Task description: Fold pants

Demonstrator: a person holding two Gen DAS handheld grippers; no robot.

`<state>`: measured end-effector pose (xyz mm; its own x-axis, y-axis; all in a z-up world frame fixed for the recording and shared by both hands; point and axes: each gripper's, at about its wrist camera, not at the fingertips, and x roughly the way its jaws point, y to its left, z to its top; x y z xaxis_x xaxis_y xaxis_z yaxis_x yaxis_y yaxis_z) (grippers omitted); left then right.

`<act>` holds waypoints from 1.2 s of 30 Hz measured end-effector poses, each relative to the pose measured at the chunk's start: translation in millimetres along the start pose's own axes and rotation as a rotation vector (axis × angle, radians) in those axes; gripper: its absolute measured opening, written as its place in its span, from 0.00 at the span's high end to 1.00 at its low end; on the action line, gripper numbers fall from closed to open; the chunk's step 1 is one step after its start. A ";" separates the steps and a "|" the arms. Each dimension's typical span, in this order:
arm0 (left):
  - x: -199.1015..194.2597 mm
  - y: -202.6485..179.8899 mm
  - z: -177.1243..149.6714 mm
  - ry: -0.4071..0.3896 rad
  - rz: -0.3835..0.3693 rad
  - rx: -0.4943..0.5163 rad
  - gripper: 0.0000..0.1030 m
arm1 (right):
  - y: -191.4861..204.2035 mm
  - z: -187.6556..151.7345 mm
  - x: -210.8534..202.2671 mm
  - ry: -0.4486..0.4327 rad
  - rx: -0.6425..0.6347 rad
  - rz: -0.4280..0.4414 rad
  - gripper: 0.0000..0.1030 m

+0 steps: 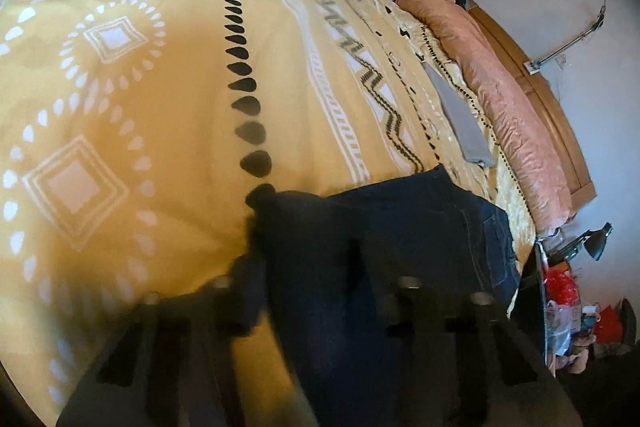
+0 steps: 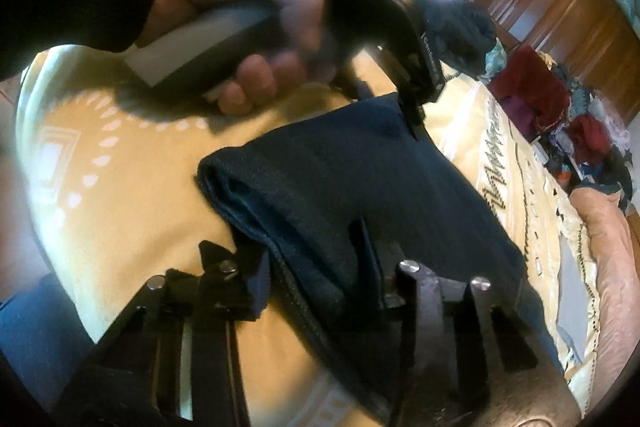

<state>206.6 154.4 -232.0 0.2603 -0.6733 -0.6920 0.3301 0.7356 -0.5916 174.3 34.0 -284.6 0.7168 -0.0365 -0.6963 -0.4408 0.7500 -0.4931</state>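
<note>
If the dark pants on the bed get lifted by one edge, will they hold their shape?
Probably not: the dark pants sag in soft folds over the yellow bedspread, so they look floppy. The stitched denim-like cloth looks thick, likely fairly heavy and not slippery.

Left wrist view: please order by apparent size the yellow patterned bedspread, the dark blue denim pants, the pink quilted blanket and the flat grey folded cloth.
1. yellow patterned bedspread
2. dark blue denim pants, enlarged by nearness to the camera
3. pink quilted blanket
4. flat grey folded cloth
</note>
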 end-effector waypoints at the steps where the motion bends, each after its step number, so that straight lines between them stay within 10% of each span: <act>1: 0.1 -1.7 -0.1 -0.005 0.001 0.013 0.78 | -2.7 0.1 -0.7 0.009 0.020 0.019 0.77; 9: -39.4 6.8 7.1 -0.084 -0.045 0.001 0.84 | -14.5 27.1 -21.6 0.030 0.137 0.100 0.86; 19: -133.6 50.5 -16.3 -0.139 0.075 -0.064 0.84 | 22.0 70.5 -43.3 -0.069 0.179 0.304 0.87; 27: -136.8 -93.3 38.1 -0.258 -0.005 0.122 0.85 | -104.3 17.6 -114.4 -0.221 0.526 0.366 0.87; 36: 31.1 -295.9 71.7 -0.056 -0.119 0.386 0.84 | -228.2 -139.6 -132.8 -0.179 1.048 0.441 0.87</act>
<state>182.2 -89.5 -48.8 0.2450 -0.7630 -0.5982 0.6745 0.5774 -0.4601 104.2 -224.5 -152.5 0.7154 0.3970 -0.5750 -0.0671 0.8581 0.5090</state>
